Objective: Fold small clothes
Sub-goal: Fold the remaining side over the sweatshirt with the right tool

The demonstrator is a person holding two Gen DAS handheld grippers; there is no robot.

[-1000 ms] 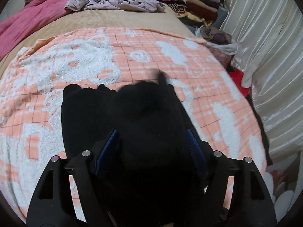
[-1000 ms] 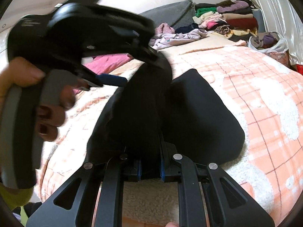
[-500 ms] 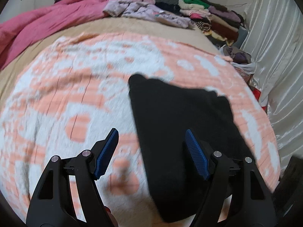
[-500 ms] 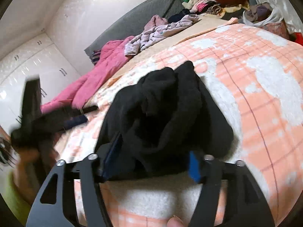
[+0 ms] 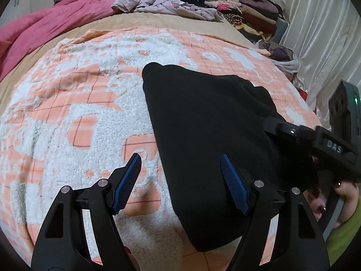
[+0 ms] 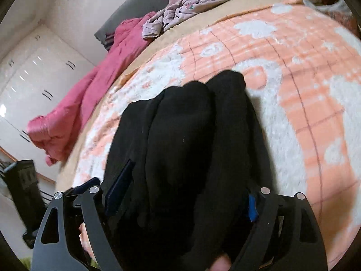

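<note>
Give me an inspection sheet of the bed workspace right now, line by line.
Surface: orange and white blanket spread on the bed.
Job's things: black garment lying bunched on the blanket.
Clutter: pink quilt, lilac clothes, folded stack at the far end.
Grippers: left gripper open, nothing held; right gripper opening, garment between its jaws.
Cables: nothing seen.
Surroundings: white curtain, white cupboards.

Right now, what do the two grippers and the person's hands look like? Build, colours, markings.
Both are black handheld frames with cut-out arms and silver pivot screws. The left gripper has ribbed blue finger pads. The right gripper carries white lettering and a grey block with a green light. Its hand has dark red nail polish and a lime-green sleeve.
</note>
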